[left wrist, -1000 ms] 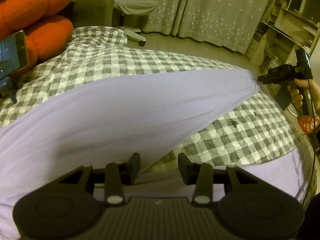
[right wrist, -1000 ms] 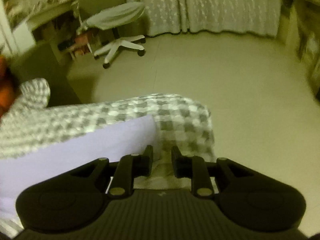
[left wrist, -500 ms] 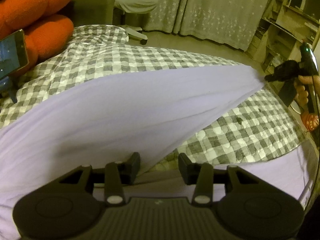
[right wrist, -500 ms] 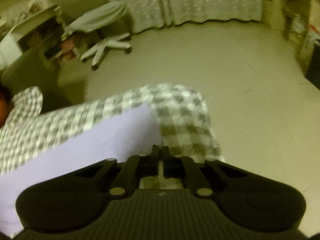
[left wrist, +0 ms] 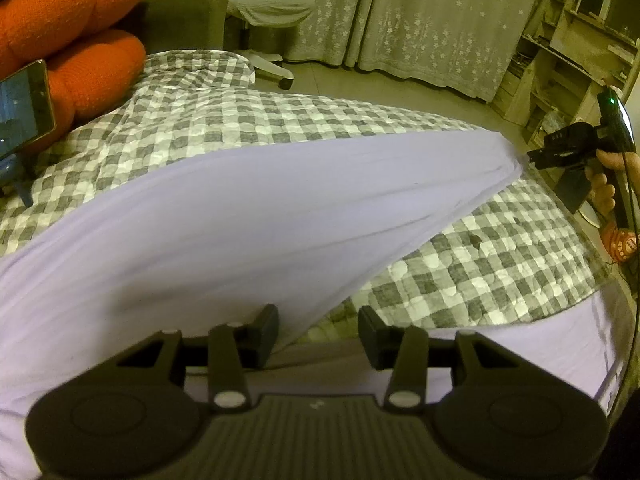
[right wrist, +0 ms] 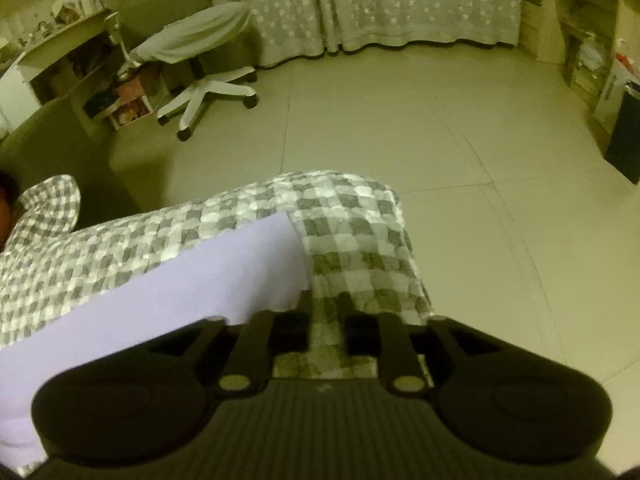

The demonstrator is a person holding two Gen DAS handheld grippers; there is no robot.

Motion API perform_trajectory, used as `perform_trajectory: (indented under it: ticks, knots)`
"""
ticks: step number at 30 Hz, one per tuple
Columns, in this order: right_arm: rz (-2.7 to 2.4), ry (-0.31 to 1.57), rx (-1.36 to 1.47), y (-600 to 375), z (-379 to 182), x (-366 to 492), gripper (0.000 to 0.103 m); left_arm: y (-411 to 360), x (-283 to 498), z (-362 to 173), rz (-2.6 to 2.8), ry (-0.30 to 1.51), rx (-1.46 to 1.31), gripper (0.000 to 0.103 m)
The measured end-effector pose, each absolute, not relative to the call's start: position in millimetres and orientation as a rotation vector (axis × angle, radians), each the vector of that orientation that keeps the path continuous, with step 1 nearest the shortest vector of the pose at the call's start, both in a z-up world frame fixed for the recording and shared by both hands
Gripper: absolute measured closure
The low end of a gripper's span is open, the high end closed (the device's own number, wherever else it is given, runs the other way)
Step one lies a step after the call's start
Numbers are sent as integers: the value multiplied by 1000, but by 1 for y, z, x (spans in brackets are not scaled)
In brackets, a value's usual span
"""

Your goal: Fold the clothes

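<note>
Lavender garment (left wrist: pixel 248 216) lies on checked quilt (left wrist: pixel 480 264), both tools parted.

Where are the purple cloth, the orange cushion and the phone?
purple cloth (left wrist: pixel 248 220), left wrist view, middle of its lifted panel.
orange cushion (left wrist: pixel 60 12), left wrist view, upper lobe.
phone (left wrist: pixel 22 106), left wrist view, its screen.

A smooth, matt lilac cloth (left wrist: pixel 260 216) is lying over a puckered, quilted check bedspread (left wrist: pixel 480 264). Matt black plastic is forming the left gripper (left wrist: pixel 318 330), its base ribbed. A nubbly orange cushion (left wrist: pixel 80 32) is looking knitted, perhaps. Lace-patterned curtains (right wrist: pixel 380 4) are hanging above a smooth, faintly glossy tiled floor (right wrist: pixel 460 140).
</note>
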State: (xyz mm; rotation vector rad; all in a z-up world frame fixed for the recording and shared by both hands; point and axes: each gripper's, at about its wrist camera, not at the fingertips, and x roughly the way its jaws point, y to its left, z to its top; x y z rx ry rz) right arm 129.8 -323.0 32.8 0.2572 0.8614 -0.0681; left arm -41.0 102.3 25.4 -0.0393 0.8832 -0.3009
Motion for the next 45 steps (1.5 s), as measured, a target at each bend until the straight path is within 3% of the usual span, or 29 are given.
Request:
perform_trajectory:
  ticks: [14,16,18,28,30,37,43,45]
  knots:
    - [11,855,347,-317,37,132,76,100,-43,26,-303,886,-46,56]
    - [-18,873,276,-310,33,133,101,100,-43,26,-305,886,-46,56]
    - [-58,885,200,-303,30,135,103,100,-43,27,-309,885,-45,56]
    - [-178,871,-14,-279,30,137,101,170,-37,56,-186,791,-228,56]
    - [-175,854,-33,-274,35,133,91,194,-36,58,-109,789,-282,56]
    - [-155,798,-97,-256,52,120,89,256,-27,50,97,831,-391,58]
    - [92,804,-193,-184,49,108,89,288,-18,45,183,844,-398,63]
    - [209,785,-303,-147,45,99,82,298,-21,47,261,835,-356,63]
